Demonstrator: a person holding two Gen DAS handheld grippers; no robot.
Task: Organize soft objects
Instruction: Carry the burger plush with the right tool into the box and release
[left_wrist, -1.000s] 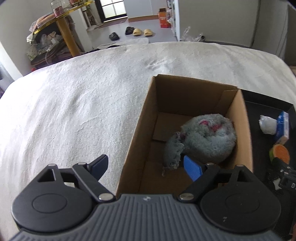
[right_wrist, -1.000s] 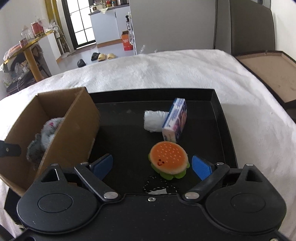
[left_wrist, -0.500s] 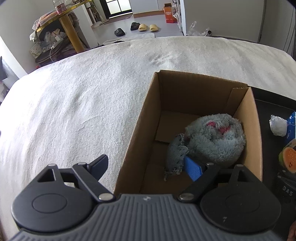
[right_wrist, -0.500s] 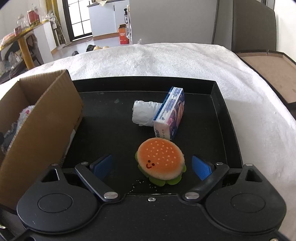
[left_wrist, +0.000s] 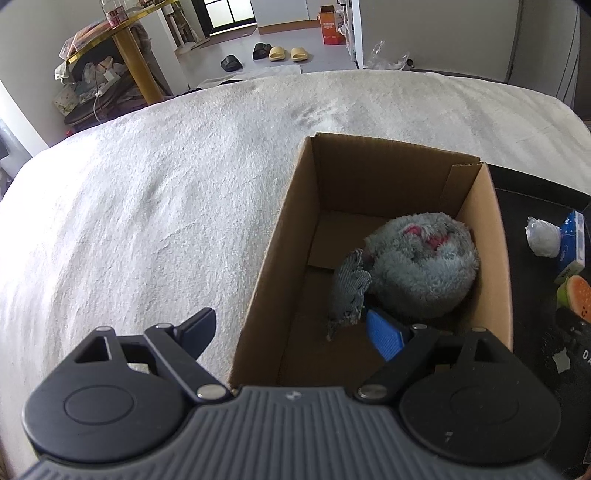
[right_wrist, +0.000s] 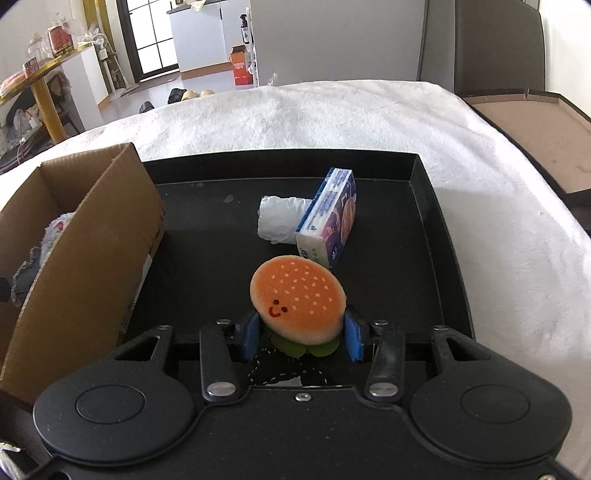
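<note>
A white blanket (left_wrist: 155, 206) covers the surface, bearing a cardboard box (left_wrist: 284, 236) that holds a grey plush (left_wrist: 421, 269), beside a black tray (right_wrist: 436, 236). The left gripper (left_wrist: 295, 328) gapes wide, straddling the box's near-left wall. On the tray, the right gripper (right_wrist: 301, 336) is closing, its blue pads against the burger plush (right_wrist: 297, 299).

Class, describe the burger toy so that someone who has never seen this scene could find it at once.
Start at the black tray on the white cover, right of the cardboard box. At the tray's near end the burger toy sits between the closing pads of the right claw. Unlike the tissue pack and white wad behind it, it is round, orange and smiling.
</note>
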